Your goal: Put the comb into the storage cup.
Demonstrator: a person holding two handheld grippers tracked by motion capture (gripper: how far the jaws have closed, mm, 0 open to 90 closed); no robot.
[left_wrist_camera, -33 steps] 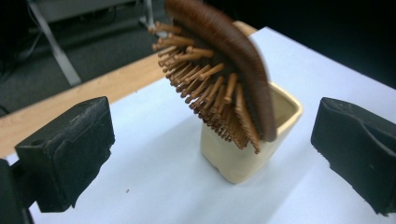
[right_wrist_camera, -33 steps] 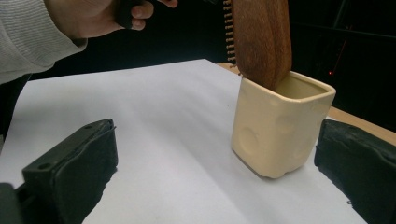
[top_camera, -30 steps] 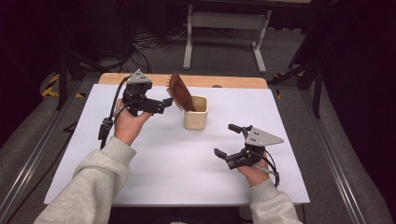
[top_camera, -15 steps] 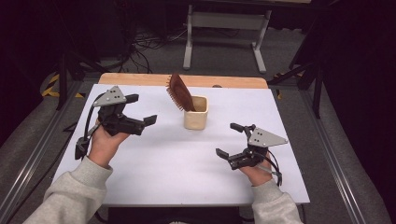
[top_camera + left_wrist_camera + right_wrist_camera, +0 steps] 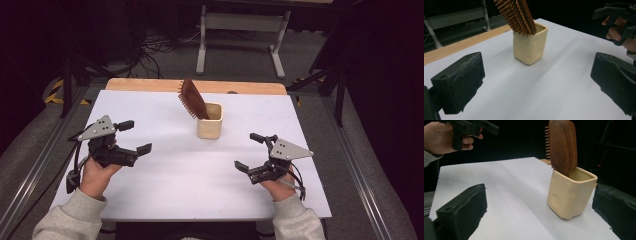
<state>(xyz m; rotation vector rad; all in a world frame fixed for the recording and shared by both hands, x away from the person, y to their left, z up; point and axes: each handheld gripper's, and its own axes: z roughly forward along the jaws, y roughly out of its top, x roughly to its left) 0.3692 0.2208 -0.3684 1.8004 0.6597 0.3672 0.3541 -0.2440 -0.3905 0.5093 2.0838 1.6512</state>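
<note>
**Brush in the cup, both grippers clear of it**

On the white rectangular table top [image 5: 165, 200], toward its far middle, stands a cream-coloured, squarish plastic cup [image 5: 209, 121] with softly dented walls. A dark brown wooden hairbrush [image 5: 192, 99] with an oval head stands in it handle down, its head rising above the rim and tilting to the left in the high view. Its bristles face left there; the left gripper view shows the rows of pale pins [image 5: 511, 15], the right gripper view the smooth wooden back [image 5: 563, 145].

The left gripper [image 5: 134, 137], black with a grey three-cornered plate on top, is held in the person's left hand [image 5: 95, 176] over the left part of the table, well apart from the cup. Its jaws are spread wide with nothing between them, and in its own view the cup sits upright between and beyond them.

The right gripper [image 5: 249, 151], of the same build, rests in the right hand [image 5: 278, 187] near the right front of the table, also well apart from the cup. Its jaws likewise stand wide apart and empty.

A light wooden board [image 5: 150, 85] edges the far side of the table.
</note>
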